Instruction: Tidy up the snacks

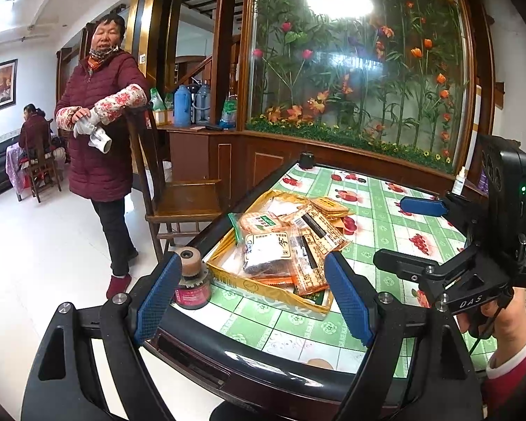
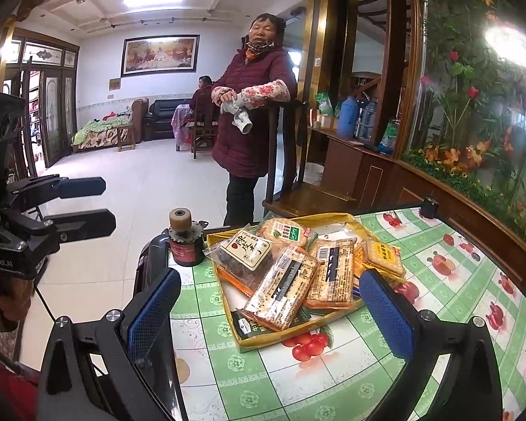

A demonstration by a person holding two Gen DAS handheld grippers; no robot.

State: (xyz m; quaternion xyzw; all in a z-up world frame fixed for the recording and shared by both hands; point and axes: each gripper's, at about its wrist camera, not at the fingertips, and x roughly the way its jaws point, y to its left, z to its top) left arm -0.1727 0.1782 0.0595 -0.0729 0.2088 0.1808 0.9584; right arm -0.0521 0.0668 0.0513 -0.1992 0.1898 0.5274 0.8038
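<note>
We hold the left tool (image 1: 252,300) and right tool (image 2: 270,310) wide open, gripping nothing. The yellow tray (image 2: 263,342), heaped with snack packets (image 2: 280,291), sits at the surface's (image 2: 333,379) far-left corner, beside a small jar (image 2: 186,245).

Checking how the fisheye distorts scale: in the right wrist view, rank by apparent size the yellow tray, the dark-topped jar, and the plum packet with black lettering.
Largest to smallest:
1. yellow tray
2. plum packet
3. jar
Packet and jar look close in size, so that order is unsure.
</note>
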